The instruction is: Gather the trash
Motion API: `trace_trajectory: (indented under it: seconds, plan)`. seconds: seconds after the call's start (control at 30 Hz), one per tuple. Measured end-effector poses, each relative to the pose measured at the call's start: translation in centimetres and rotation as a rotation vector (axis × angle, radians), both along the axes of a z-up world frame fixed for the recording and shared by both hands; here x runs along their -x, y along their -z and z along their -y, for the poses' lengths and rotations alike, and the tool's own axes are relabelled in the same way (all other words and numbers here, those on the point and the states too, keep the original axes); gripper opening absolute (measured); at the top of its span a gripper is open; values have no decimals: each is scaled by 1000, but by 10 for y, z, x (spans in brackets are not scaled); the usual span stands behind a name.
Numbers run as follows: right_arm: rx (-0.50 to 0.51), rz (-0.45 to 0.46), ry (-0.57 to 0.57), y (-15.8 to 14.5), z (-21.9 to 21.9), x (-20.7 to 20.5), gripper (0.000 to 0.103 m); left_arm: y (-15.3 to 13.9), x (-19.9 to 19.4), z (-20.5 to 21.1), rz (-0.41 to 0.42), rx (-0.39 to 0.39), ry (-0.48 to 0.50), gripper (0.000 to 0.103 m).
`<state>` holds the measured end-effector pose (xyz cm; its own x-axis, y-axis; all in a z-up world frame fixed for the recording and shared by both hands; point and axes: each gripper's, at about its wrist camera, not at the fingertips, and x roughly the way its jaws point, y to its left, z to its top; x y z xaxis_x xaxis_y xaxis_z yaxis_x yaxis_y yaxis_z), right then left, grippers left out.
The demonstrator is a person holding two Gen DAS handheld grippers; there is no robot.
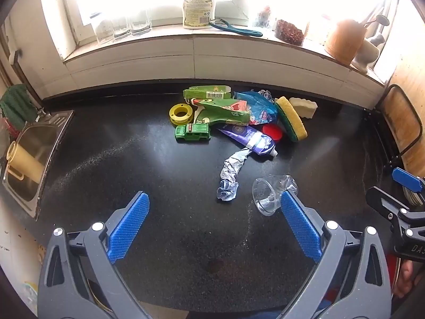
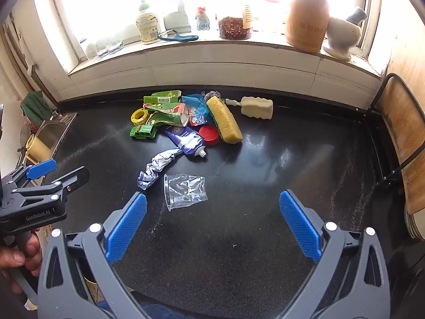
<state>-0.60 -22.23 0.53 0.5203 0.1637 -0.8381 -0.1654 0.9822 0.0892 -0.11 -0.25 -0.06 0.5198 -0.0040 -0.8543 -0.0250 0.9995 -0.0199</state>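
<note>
On the black counter (image 1: pixel 119 159) lies a pile of trash: green cartons (image 1: pixel 220 109), a blue plastic bag (image 1: pixel 259 107), a purple tube (image 1: pixel 249 138) and a red lid (image 1: pixel 272 132). Nearer me are a crumpled silver wrapper (image 1: pixel 229 178) and a crushed clear cup (image 1: pixel 273 194). My left gripper (image 1: pixel 215 195) is open and empty, its right fingertip just in front of the cup. My right gripper (image 2: pixel 212 196) also stands open and empty, with the cup (image 2: pixel 186 190) just beyond its left finger and the wrapper (image 2: pixel 156 168) farther left.
A green toy car (image 1: pixel 193 132), a yellow spool (image 1: pixel 181 113), a yellow-green sponge (image 2: pixel 225 119) and a white sponge brush (image 2: pixel 257 107) lie with the pile. A steel sink (image 1: pixel 53 138) is at the left, a wooden board (image 2: pixel 403 138) at the right, and bottles and jars on the windowsill.
</note>
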Motion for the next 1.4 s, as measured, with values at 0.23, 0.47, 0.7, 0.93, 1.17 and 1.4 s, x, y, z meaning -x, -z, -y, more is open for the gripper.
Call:
trace_trajectory:
  seconds: [0.23,0.47,0.7,0.93,1.17,1.4]
  plan:
    - [-1,-1,1,0,1,-1,97,1,-3,0,-2,3,2,96]
    - [-3,-6,-2,-1,1,-6,97,3,-4,-2,-2,9,3,96]
    - [-3,-8,-2,-1,-1,-8,97,5,-7,-2,-7,13,1,96]
    - [-4,-11,-4,0,-2,-13,97,9,-10,-2,-13,12,4,96]
    - [-7,-17,-11,2,-4,-22,97,14,-17,-2,-27,10,11,96]
    - [-7,-26,-13,9,-1,-31,97,24,-26,1,-47,9,26,96]
